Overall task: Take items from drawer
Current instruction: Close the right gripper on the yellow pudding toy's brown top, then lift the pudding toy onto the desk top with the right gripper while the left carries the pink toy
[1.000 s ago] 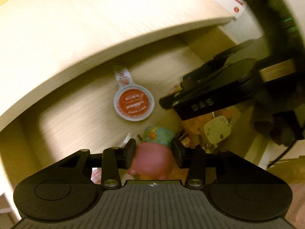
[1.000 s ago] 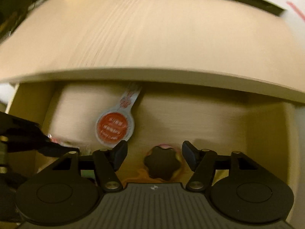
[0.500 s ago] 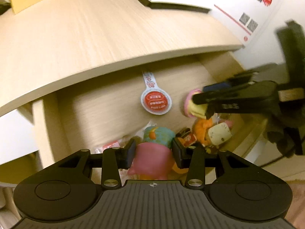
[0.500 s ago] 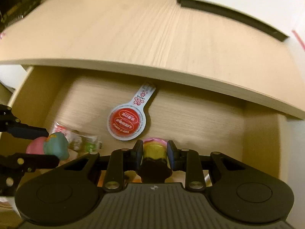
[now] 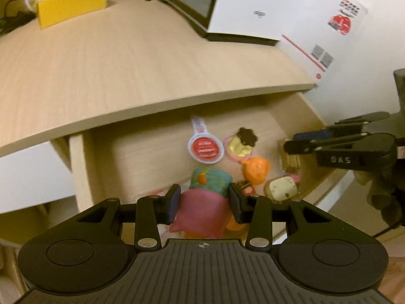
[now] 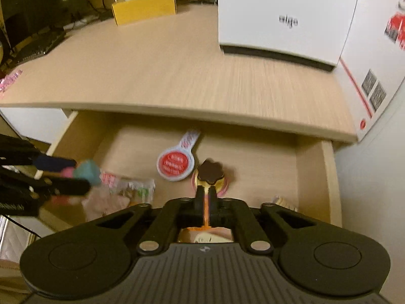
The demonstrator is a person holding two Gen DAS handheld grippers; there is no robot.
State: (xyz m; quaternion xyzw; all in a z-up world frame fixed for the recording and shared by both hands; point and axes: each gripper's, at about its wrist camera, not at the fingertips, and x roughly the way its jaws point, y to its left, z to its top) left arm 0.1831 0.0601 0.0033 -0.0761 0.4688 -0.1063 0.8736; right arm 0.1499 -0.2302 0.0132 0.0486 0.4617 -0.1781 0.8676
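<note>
1. Left gripper (image 5: 204, 204): fingers pinching a pink and teal toy (image 5: 202, 210), low centre of the left view, above the open drawer (image 5: 78, 167).
2. Right gripper (image 6: 206, 197): fingers pressed together, empty.
3. Yellow toy with brown top (image 6: 209, 173) lying on the drawer floor just past the right fingertips, beside a round red-and-white tag (image 6: 174, 164).
4. Orange toy (image 5: 254, 171) and cream toy (image 5: 281, 190) lower right in the drawer.
5. Desk (image 6: 177, 71) above, carrying a white box (image 6: 286, 17).

Warm, dim indoor light; strong fisheye bend at edges; motion blur esp. right view; drawer (image 6: 314, 177) shadowed.
</note>
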